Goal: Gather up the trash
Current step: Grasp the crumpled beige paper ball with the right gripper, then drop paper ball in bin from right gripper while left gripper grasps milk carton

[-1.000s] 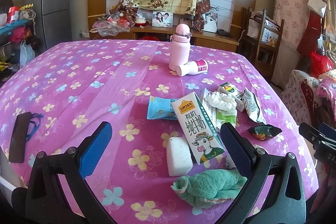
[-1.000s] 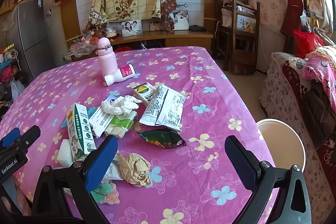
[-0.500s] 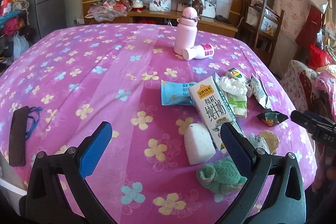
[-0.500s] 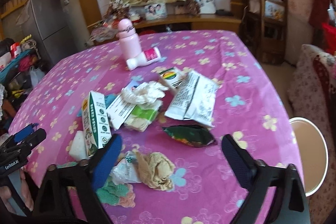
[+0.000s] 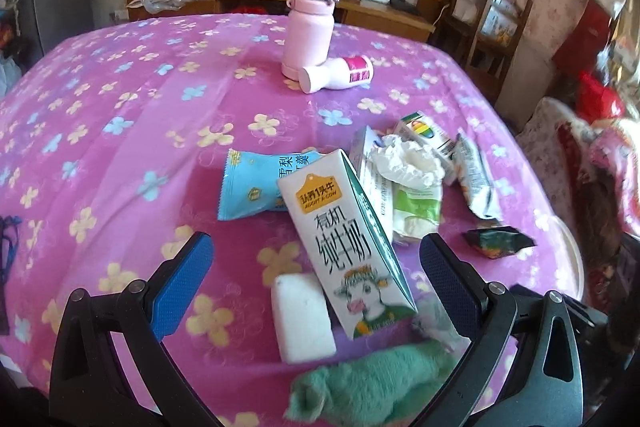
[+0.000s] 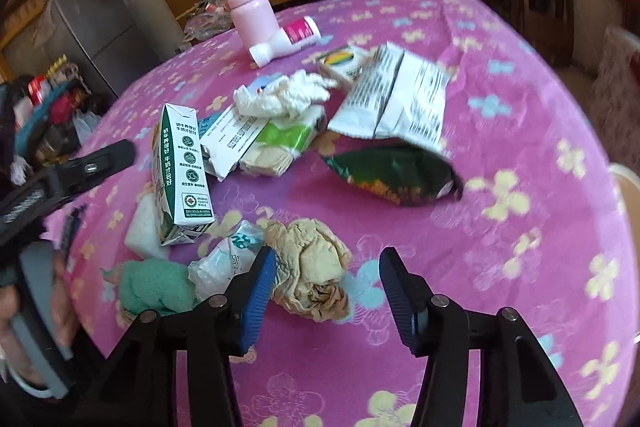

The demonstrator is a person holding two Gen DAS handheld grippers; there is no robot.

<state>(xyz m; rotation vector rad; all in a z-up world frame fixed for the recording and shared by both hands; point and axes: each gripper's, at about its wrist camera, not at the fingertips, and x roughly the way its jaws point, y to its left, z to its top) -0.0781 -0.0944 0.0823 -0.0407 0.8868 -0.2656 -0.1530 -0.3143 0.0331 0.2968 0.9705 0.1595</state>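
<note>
Trash lies on a pink flowered tablecloth [image 5: 120, 115]. A white milk carton [image 5: 344, 239] stands between the open jaws of my left gripper [image 5: 316, 275]; it also shows in the right wrist view [image 6: 180, 167]. My right gripper [image 6: 326, 291] is open around a crumpled beige paper ball [image 6: 312, 275], not touching it. Beyond lie a dark green wrapper [image 6: 392, 175], a white foil bag [image 6: 396, 99], crumpled white tissue [image 6: 284, 95], a blue snack packet [image 5: 256, 187] and a small rainbow-print box [image 6: 340, 61].
A pink flask [image 5: 308, 23] stands at the back with a small pink-labelled bottle [image 5: 336, 77] lying beside it. A white sponge block [image 5: 302, 315] and a green cloth [image 5: 372, 383] lie near the front edge. A white round bin [image 6: 624, 195] stands right of the table.
Both grippers have moved forward and down toward the trash. The right gripper's jaws have narrowed and now flank the beige paper ball. The left gripper now frames the milk carton.
</note>
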